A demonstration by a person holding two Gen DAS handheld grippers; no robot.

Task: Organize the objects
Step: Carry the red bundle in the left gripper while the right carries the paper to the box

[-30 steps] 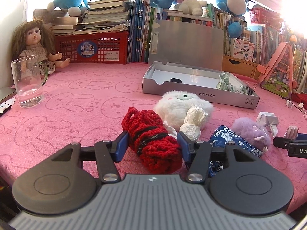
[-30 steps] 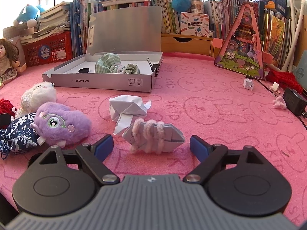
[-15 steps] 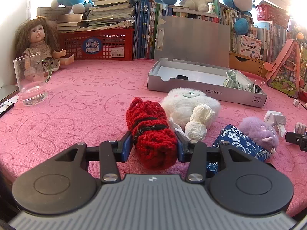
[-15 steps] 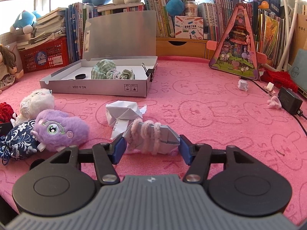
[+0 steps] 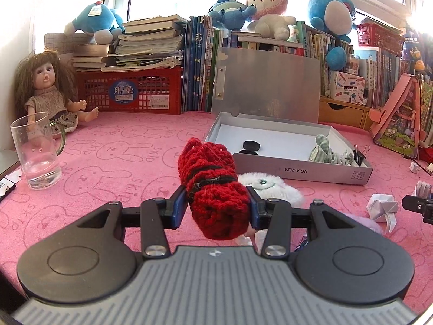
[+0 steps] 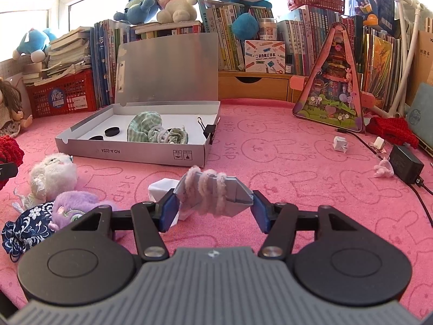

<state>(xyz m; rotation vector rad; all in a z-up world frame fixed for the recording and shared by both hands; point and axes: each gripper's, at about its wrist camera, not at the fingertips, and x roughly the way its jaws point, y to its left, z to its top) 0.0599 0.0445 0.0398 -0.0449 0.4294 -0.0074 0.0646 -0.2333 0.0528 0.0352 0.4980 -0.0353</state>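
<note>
My left gripper (image 5: 216,205) is shut on a red knitted roll (image 5: 213,189) with black bands, held clear above the pink cloth. My right gripper (image 6: 215,205) is shut on a folded grey paper piece wound with pink fuzzy wire (image 6: 213,192), also lifted. The open silver box (image 6: 135,150) lies ahead, holding a green checked cloth (image 6: 146,130), black discs and a binder clip. A white plush (image 6: 52,176), a purple plush (image 6: 71,210) and a blue flowered pouch (image 6: 27,227) lie at the left in the right wrist view. A white folded paper (image 6: 159,189) sits behind the left finger there.
A glass mug (image 5: 36,151) stands at the left beside a doll (image 5: 46,92). A red crate (image 5: 130,92), books and plush toys line the back. A pink triangular toy house (image 6: 333,86), a black adapter with cable (image 6: 406,163) and small paper bits lie at the right.
Both grippers closed on their objects, then rose: the red roll and the wrapped paper piece left the cloth. The box now looks nearer and lower in both views.
</note>
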